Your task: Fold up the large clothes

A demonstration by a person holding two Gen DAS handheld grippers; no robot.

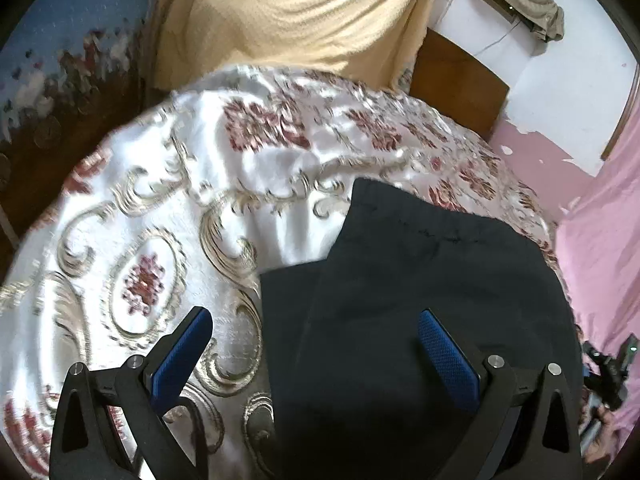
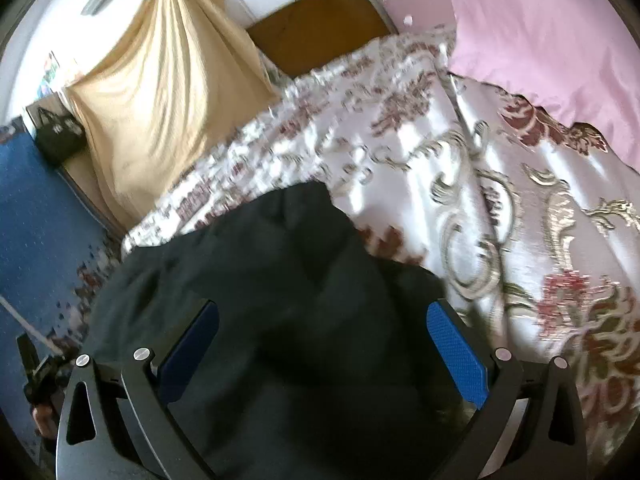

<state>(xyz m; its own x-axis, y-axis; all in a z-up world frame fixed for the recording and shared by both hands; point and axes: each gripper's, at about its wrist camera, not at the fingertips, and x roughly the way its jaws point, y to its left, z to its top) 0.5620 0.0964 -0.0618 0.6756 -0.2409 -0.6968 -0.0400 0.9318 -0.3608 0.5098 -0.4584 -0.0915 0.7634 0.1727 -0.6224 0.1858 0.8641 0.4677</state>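
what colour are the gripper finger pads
Blue, clearest on the right gripper pads in the right wrist view.

Left wrist view: mounted behind the left gripper (image 1: pixel 316 354), looking forward and down along its two fingers, close above the bed (image 1: pixel 168 184), facing the cream curtain (image 1: pixel 288 20) and brown headboard (image 1: pixel 456 80). Right wrist view: same mounting behind the right gripper (image 2: pixel 322 346), equally near, angled toward the same curtain (image 2: pixel 160 92) and headboard (image 2: pixel 320 20). Shared by both: floral bedcover, dark garment (image 1: pixel 420 280) (image 2: pixel 280 280), pink wall (image 1: pixel 600 220) (image 2: pixel 540 32), blue carpet (image 1: pixel 80 12) (image 2: pixel 36 220).

Floral bedspread (image 1: pixel 248 168), pink wall (image 1: pixel 600 208)
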